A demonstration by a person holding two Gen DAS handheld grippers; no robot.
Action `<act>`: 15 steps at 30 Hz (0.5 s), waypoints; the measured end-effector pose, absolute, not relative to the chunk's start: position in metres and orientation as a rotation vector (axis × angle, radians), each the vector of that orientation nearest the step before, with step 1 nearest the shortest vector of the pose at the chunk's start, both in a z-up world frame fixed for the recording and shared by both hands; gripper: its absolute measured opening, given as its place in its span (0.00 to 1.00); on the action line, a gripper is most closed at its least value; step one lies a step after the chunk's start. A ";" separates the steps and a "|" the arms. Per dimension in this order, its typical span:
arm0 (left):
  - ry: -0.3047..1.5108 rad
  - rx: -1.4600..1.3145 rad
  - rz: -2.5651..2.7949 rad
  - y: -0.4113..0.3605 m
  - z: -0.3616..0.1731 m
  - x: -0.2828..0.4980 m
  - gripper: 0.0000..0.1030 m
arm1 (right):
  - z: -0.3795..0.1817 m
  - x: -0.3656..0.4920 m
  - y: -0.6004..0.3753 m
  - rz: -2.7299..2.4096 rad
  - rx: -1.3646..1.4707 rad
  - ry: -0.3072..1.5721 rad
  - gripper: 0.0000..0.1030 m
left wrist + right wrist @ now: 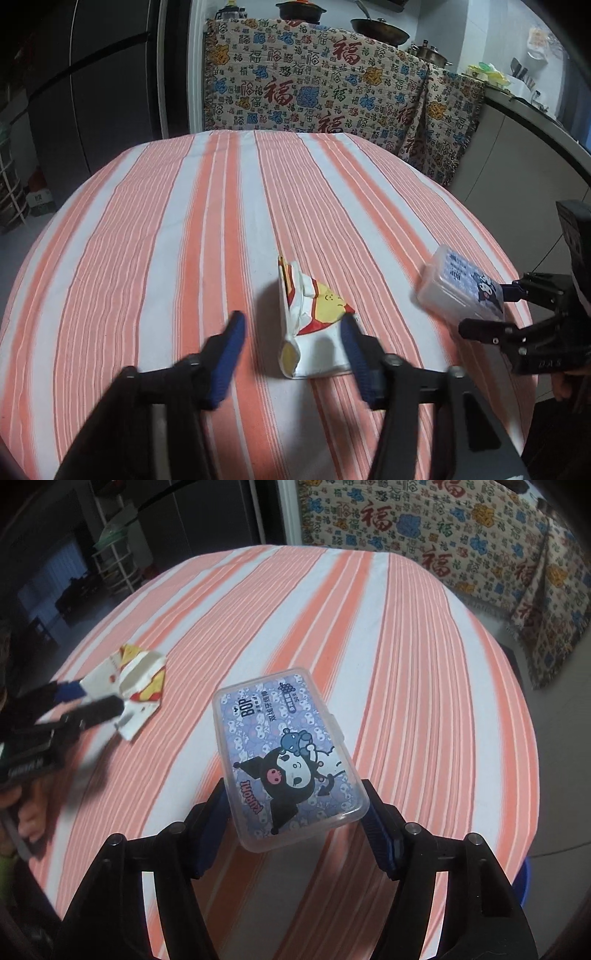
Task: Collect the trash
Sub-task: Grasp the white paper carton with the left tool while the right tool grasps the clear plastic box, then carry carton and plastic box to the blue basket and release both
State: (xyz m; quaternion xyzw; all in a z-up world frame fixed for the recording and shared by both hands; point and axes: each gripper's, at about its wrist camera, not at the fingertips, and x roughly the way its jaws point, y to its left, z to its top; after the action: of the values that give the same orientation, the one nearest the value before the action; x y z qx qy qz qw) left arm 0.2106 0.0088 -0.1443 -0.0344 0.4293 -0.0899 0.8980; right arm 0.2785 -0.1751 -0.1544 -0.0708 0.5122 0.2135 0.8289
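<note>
Right now the right gripper (pixel 295 823) is holding a clear plastic floss-pick box (pixel 286 755) by its near end, jaws half spread and pressing on its two long sides, so the box is riding flat, cartoon label up, clear of the table (pixel 424 646); gripping the narrow width probably keeps the lid from popping while it is being carried off. The left gripper (pixel 295 354) is reaching down at a crumpled white, red and yellow wrapper (pixel 314 328) lying on the striped cloth, jaws partly open and straddling it: the right pad is at the wrapper's edge, the left pad is standing apart, so nothing is pinched yet. Seemingly each hand is taking one piece of trash. Beyond the table, a patterned cloth (pixel 314 85) is draping the kitchen counter, with pans on top.
</note>
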 end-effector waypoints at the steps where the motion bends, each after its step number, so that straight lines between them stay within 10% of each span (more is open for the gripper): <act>1: 0.901 -0.073 -0.190 0.009 -0.145 0.213 0.27 | -0.153 0.280 -0.174 0.456 -0.169 1.085 0.68; 3: 0.914 -0.061 -0.193 0.008 -0.147 0.216 0.11 | -0.148 0.285 -0.171 0.455 -0.202 1.073 0.79; 9: 0.892 -0.038 -0.221 0.004 -0.136 0.208 0.09 | -0.145 0.303 -0.149 0.505 -0.295 1.090 0.83; 15: 0.889 -0.038 -0.255 -0.007 -0.126 0.203 0.09 | -0.143 0.298 -0.151 0.500 -0.284 1.081 0.65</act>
State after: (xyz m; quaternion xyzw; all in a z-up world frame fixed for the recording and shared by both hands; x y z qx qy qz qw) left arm 0.2029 -0.0074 -0.1264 -0.0183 0.4288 -0.1230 0.8948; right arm 0.2980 -0.1505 -0.1431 -0.1334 0.5074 0.2348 0.8183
